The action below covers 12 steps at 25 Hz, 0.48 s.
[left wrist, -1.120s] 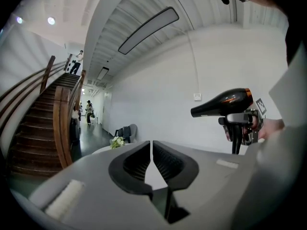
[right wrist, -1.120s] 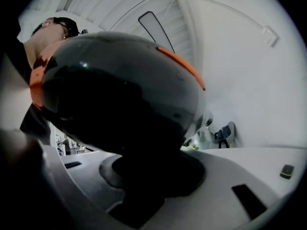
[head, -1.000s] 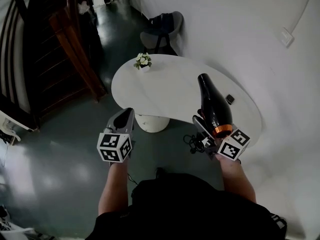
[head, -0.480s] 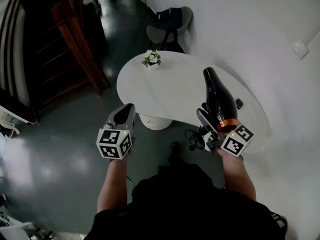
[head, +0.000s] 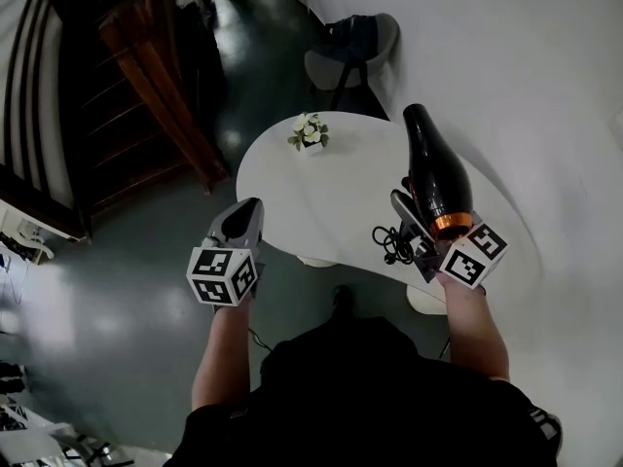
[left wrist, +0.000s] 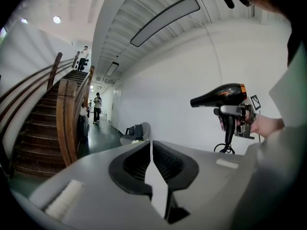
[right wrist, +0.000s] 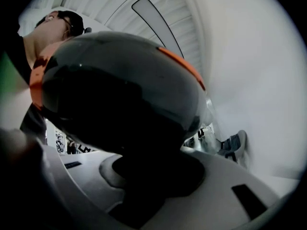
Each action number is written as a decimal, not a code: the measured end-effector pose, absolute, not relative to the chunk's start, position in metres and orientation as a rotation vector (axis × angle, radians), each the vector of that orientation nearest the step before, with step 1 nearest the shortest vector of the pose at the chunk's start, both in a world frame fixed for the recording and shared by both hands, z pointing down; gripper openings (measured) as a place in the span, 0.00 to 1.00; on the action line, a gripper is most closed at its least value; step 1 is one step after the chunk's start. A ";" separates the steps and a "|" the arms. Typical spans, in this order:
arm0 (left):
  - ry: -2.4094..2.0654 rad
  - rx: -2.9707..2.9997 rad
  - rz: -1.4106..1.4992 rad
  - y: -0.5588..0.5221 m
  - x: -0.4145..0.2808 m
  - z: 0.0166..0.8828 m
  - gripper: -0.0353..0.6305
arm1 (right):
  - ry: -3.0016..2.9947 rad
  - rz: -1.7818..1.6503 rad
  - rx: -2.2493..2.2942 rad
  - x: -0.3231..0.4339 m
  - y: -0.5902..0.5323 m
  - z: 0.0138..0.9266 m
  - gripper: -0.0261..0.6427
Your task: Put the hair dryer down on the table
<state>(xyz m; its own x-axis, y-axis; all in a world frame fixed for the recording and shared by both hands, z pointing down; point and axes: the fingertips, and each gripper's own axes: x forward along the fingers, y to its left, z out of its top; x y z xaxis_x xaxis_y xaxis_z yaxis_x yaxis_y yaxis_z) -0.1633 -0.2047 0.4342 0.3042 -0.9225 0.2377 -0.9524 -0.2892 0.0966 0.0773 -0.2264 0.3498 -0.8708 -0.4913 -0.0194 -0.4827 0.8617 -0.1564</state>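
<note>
The black hair dryer (head: 435, 173) with an orange ring is held nozzle-forward above the right part of the round white table (head: 331, 183). My right gripper (head: 413, 218) is shut on its handle, clear of the tabletop. Its black cord (head: 392, 244) hangs bunched below the gripper. In the right gripper view the dryer's body (right wrist: 120, 104) fills the frame above the jaws. My left gripper (head: 245, 214) hovers off the table's left front edge, shut and empty. From the left gripper view (left wrist: 151, 146) I see the dryer (left wrist: 223, 94) held upright at the right.
A small pot of white flowers (head: 310, 132) stands at the table's far left. A grey chair (head: 355, 52) sits behind the table by the white wall. A wooden staircase (head: 146, 86) rises at the left. Two people (left wrist: 97, 107) are far down the hallway.
The person has stepped closer to the table. The dryer in my right gripper now hangs over the tabletop instead of off its near edge. The left gripper has kept its pose.
</note>
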 end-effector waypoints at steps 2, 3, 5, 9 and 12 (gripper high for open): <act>-1.736 2.348 0.215 -0.228 -0.164 0.432 0.09 | 2.976 -0.260 -0.769 0.076 -0.254 0.358 0.25; -1.746 2.345 0.223 -0.237 -0.165 0.430 0.09 | 2.979 -0.283 -0.760 0.075 -0.264 0.364 0.25; -1.770 2.342 0.232 -0.253 -0.168 0.425 0.09 | 2.994 -0.316 -0.730 0.070 -0.279 0.373 0.25; -1.773 2.333 0.254 -0.284 -0.175 0.431 0.09 | 3.067 -0.312 -0.683 0.044 -0.304 0.393 0.25; -1.744 2.319 0.283 -0.300 -0.187 0.448 0.09 | 3.128 -0.327 -0.661 0.017 -0.316 0.412 0.25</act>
